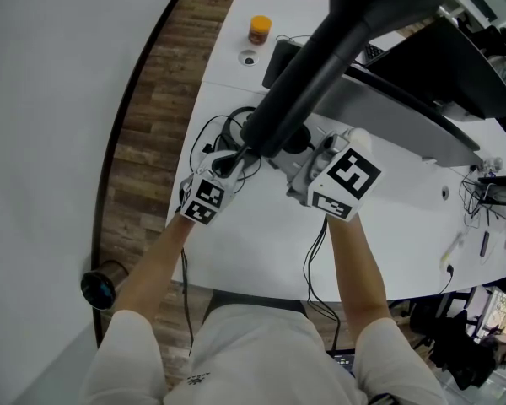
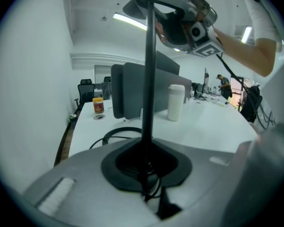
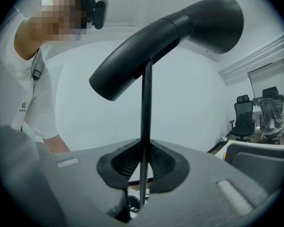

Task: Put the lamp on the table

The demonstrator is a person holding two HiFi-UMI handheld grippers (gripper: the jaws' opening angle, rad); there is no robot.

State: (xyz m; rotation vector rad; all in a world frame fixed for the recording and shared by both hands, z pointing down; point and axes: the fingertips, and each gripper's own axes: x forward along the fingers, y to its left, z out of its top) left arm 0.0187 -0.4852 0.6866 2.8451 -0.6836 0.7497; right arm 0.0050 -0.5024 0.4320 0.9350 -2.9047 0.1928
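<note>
A black lamp with a thick tube-shaped head [image 1: 337, 49] and a thin straight stem is held above the white table [image 1: 261, 251]. My left gripper [image 1: 226, 167] and my right gripper [image 1: 302, 165] are both shut on the stem, the left one lower. In the left gripper view the stem [image 2: 147, 93] rises from between the jaws of the left gripper [image 2: 146, 167] to the lamp head [image 2: 161, 1], with the right gripper [image 2: 199, 32] high up beside it. In the right gripper view the stem [image 3: 146, 117] runs up from the right gripper [image 3: 143, 171] to the lamp head [image 3: 170, 37]. The lamp's base is hidden.
On the table stand an orange jar [image 1: 259, 29], a dark monitor [image 1: 422, 91], a white bottle [image 2: 175, 100] and coiled black cables [image 1: 228, 129]. Office chairs [image 3: 244, 115] stand at the far side. A wooden floor strip [image 1: 143, 142] and a white wall lie to the left.
</note>
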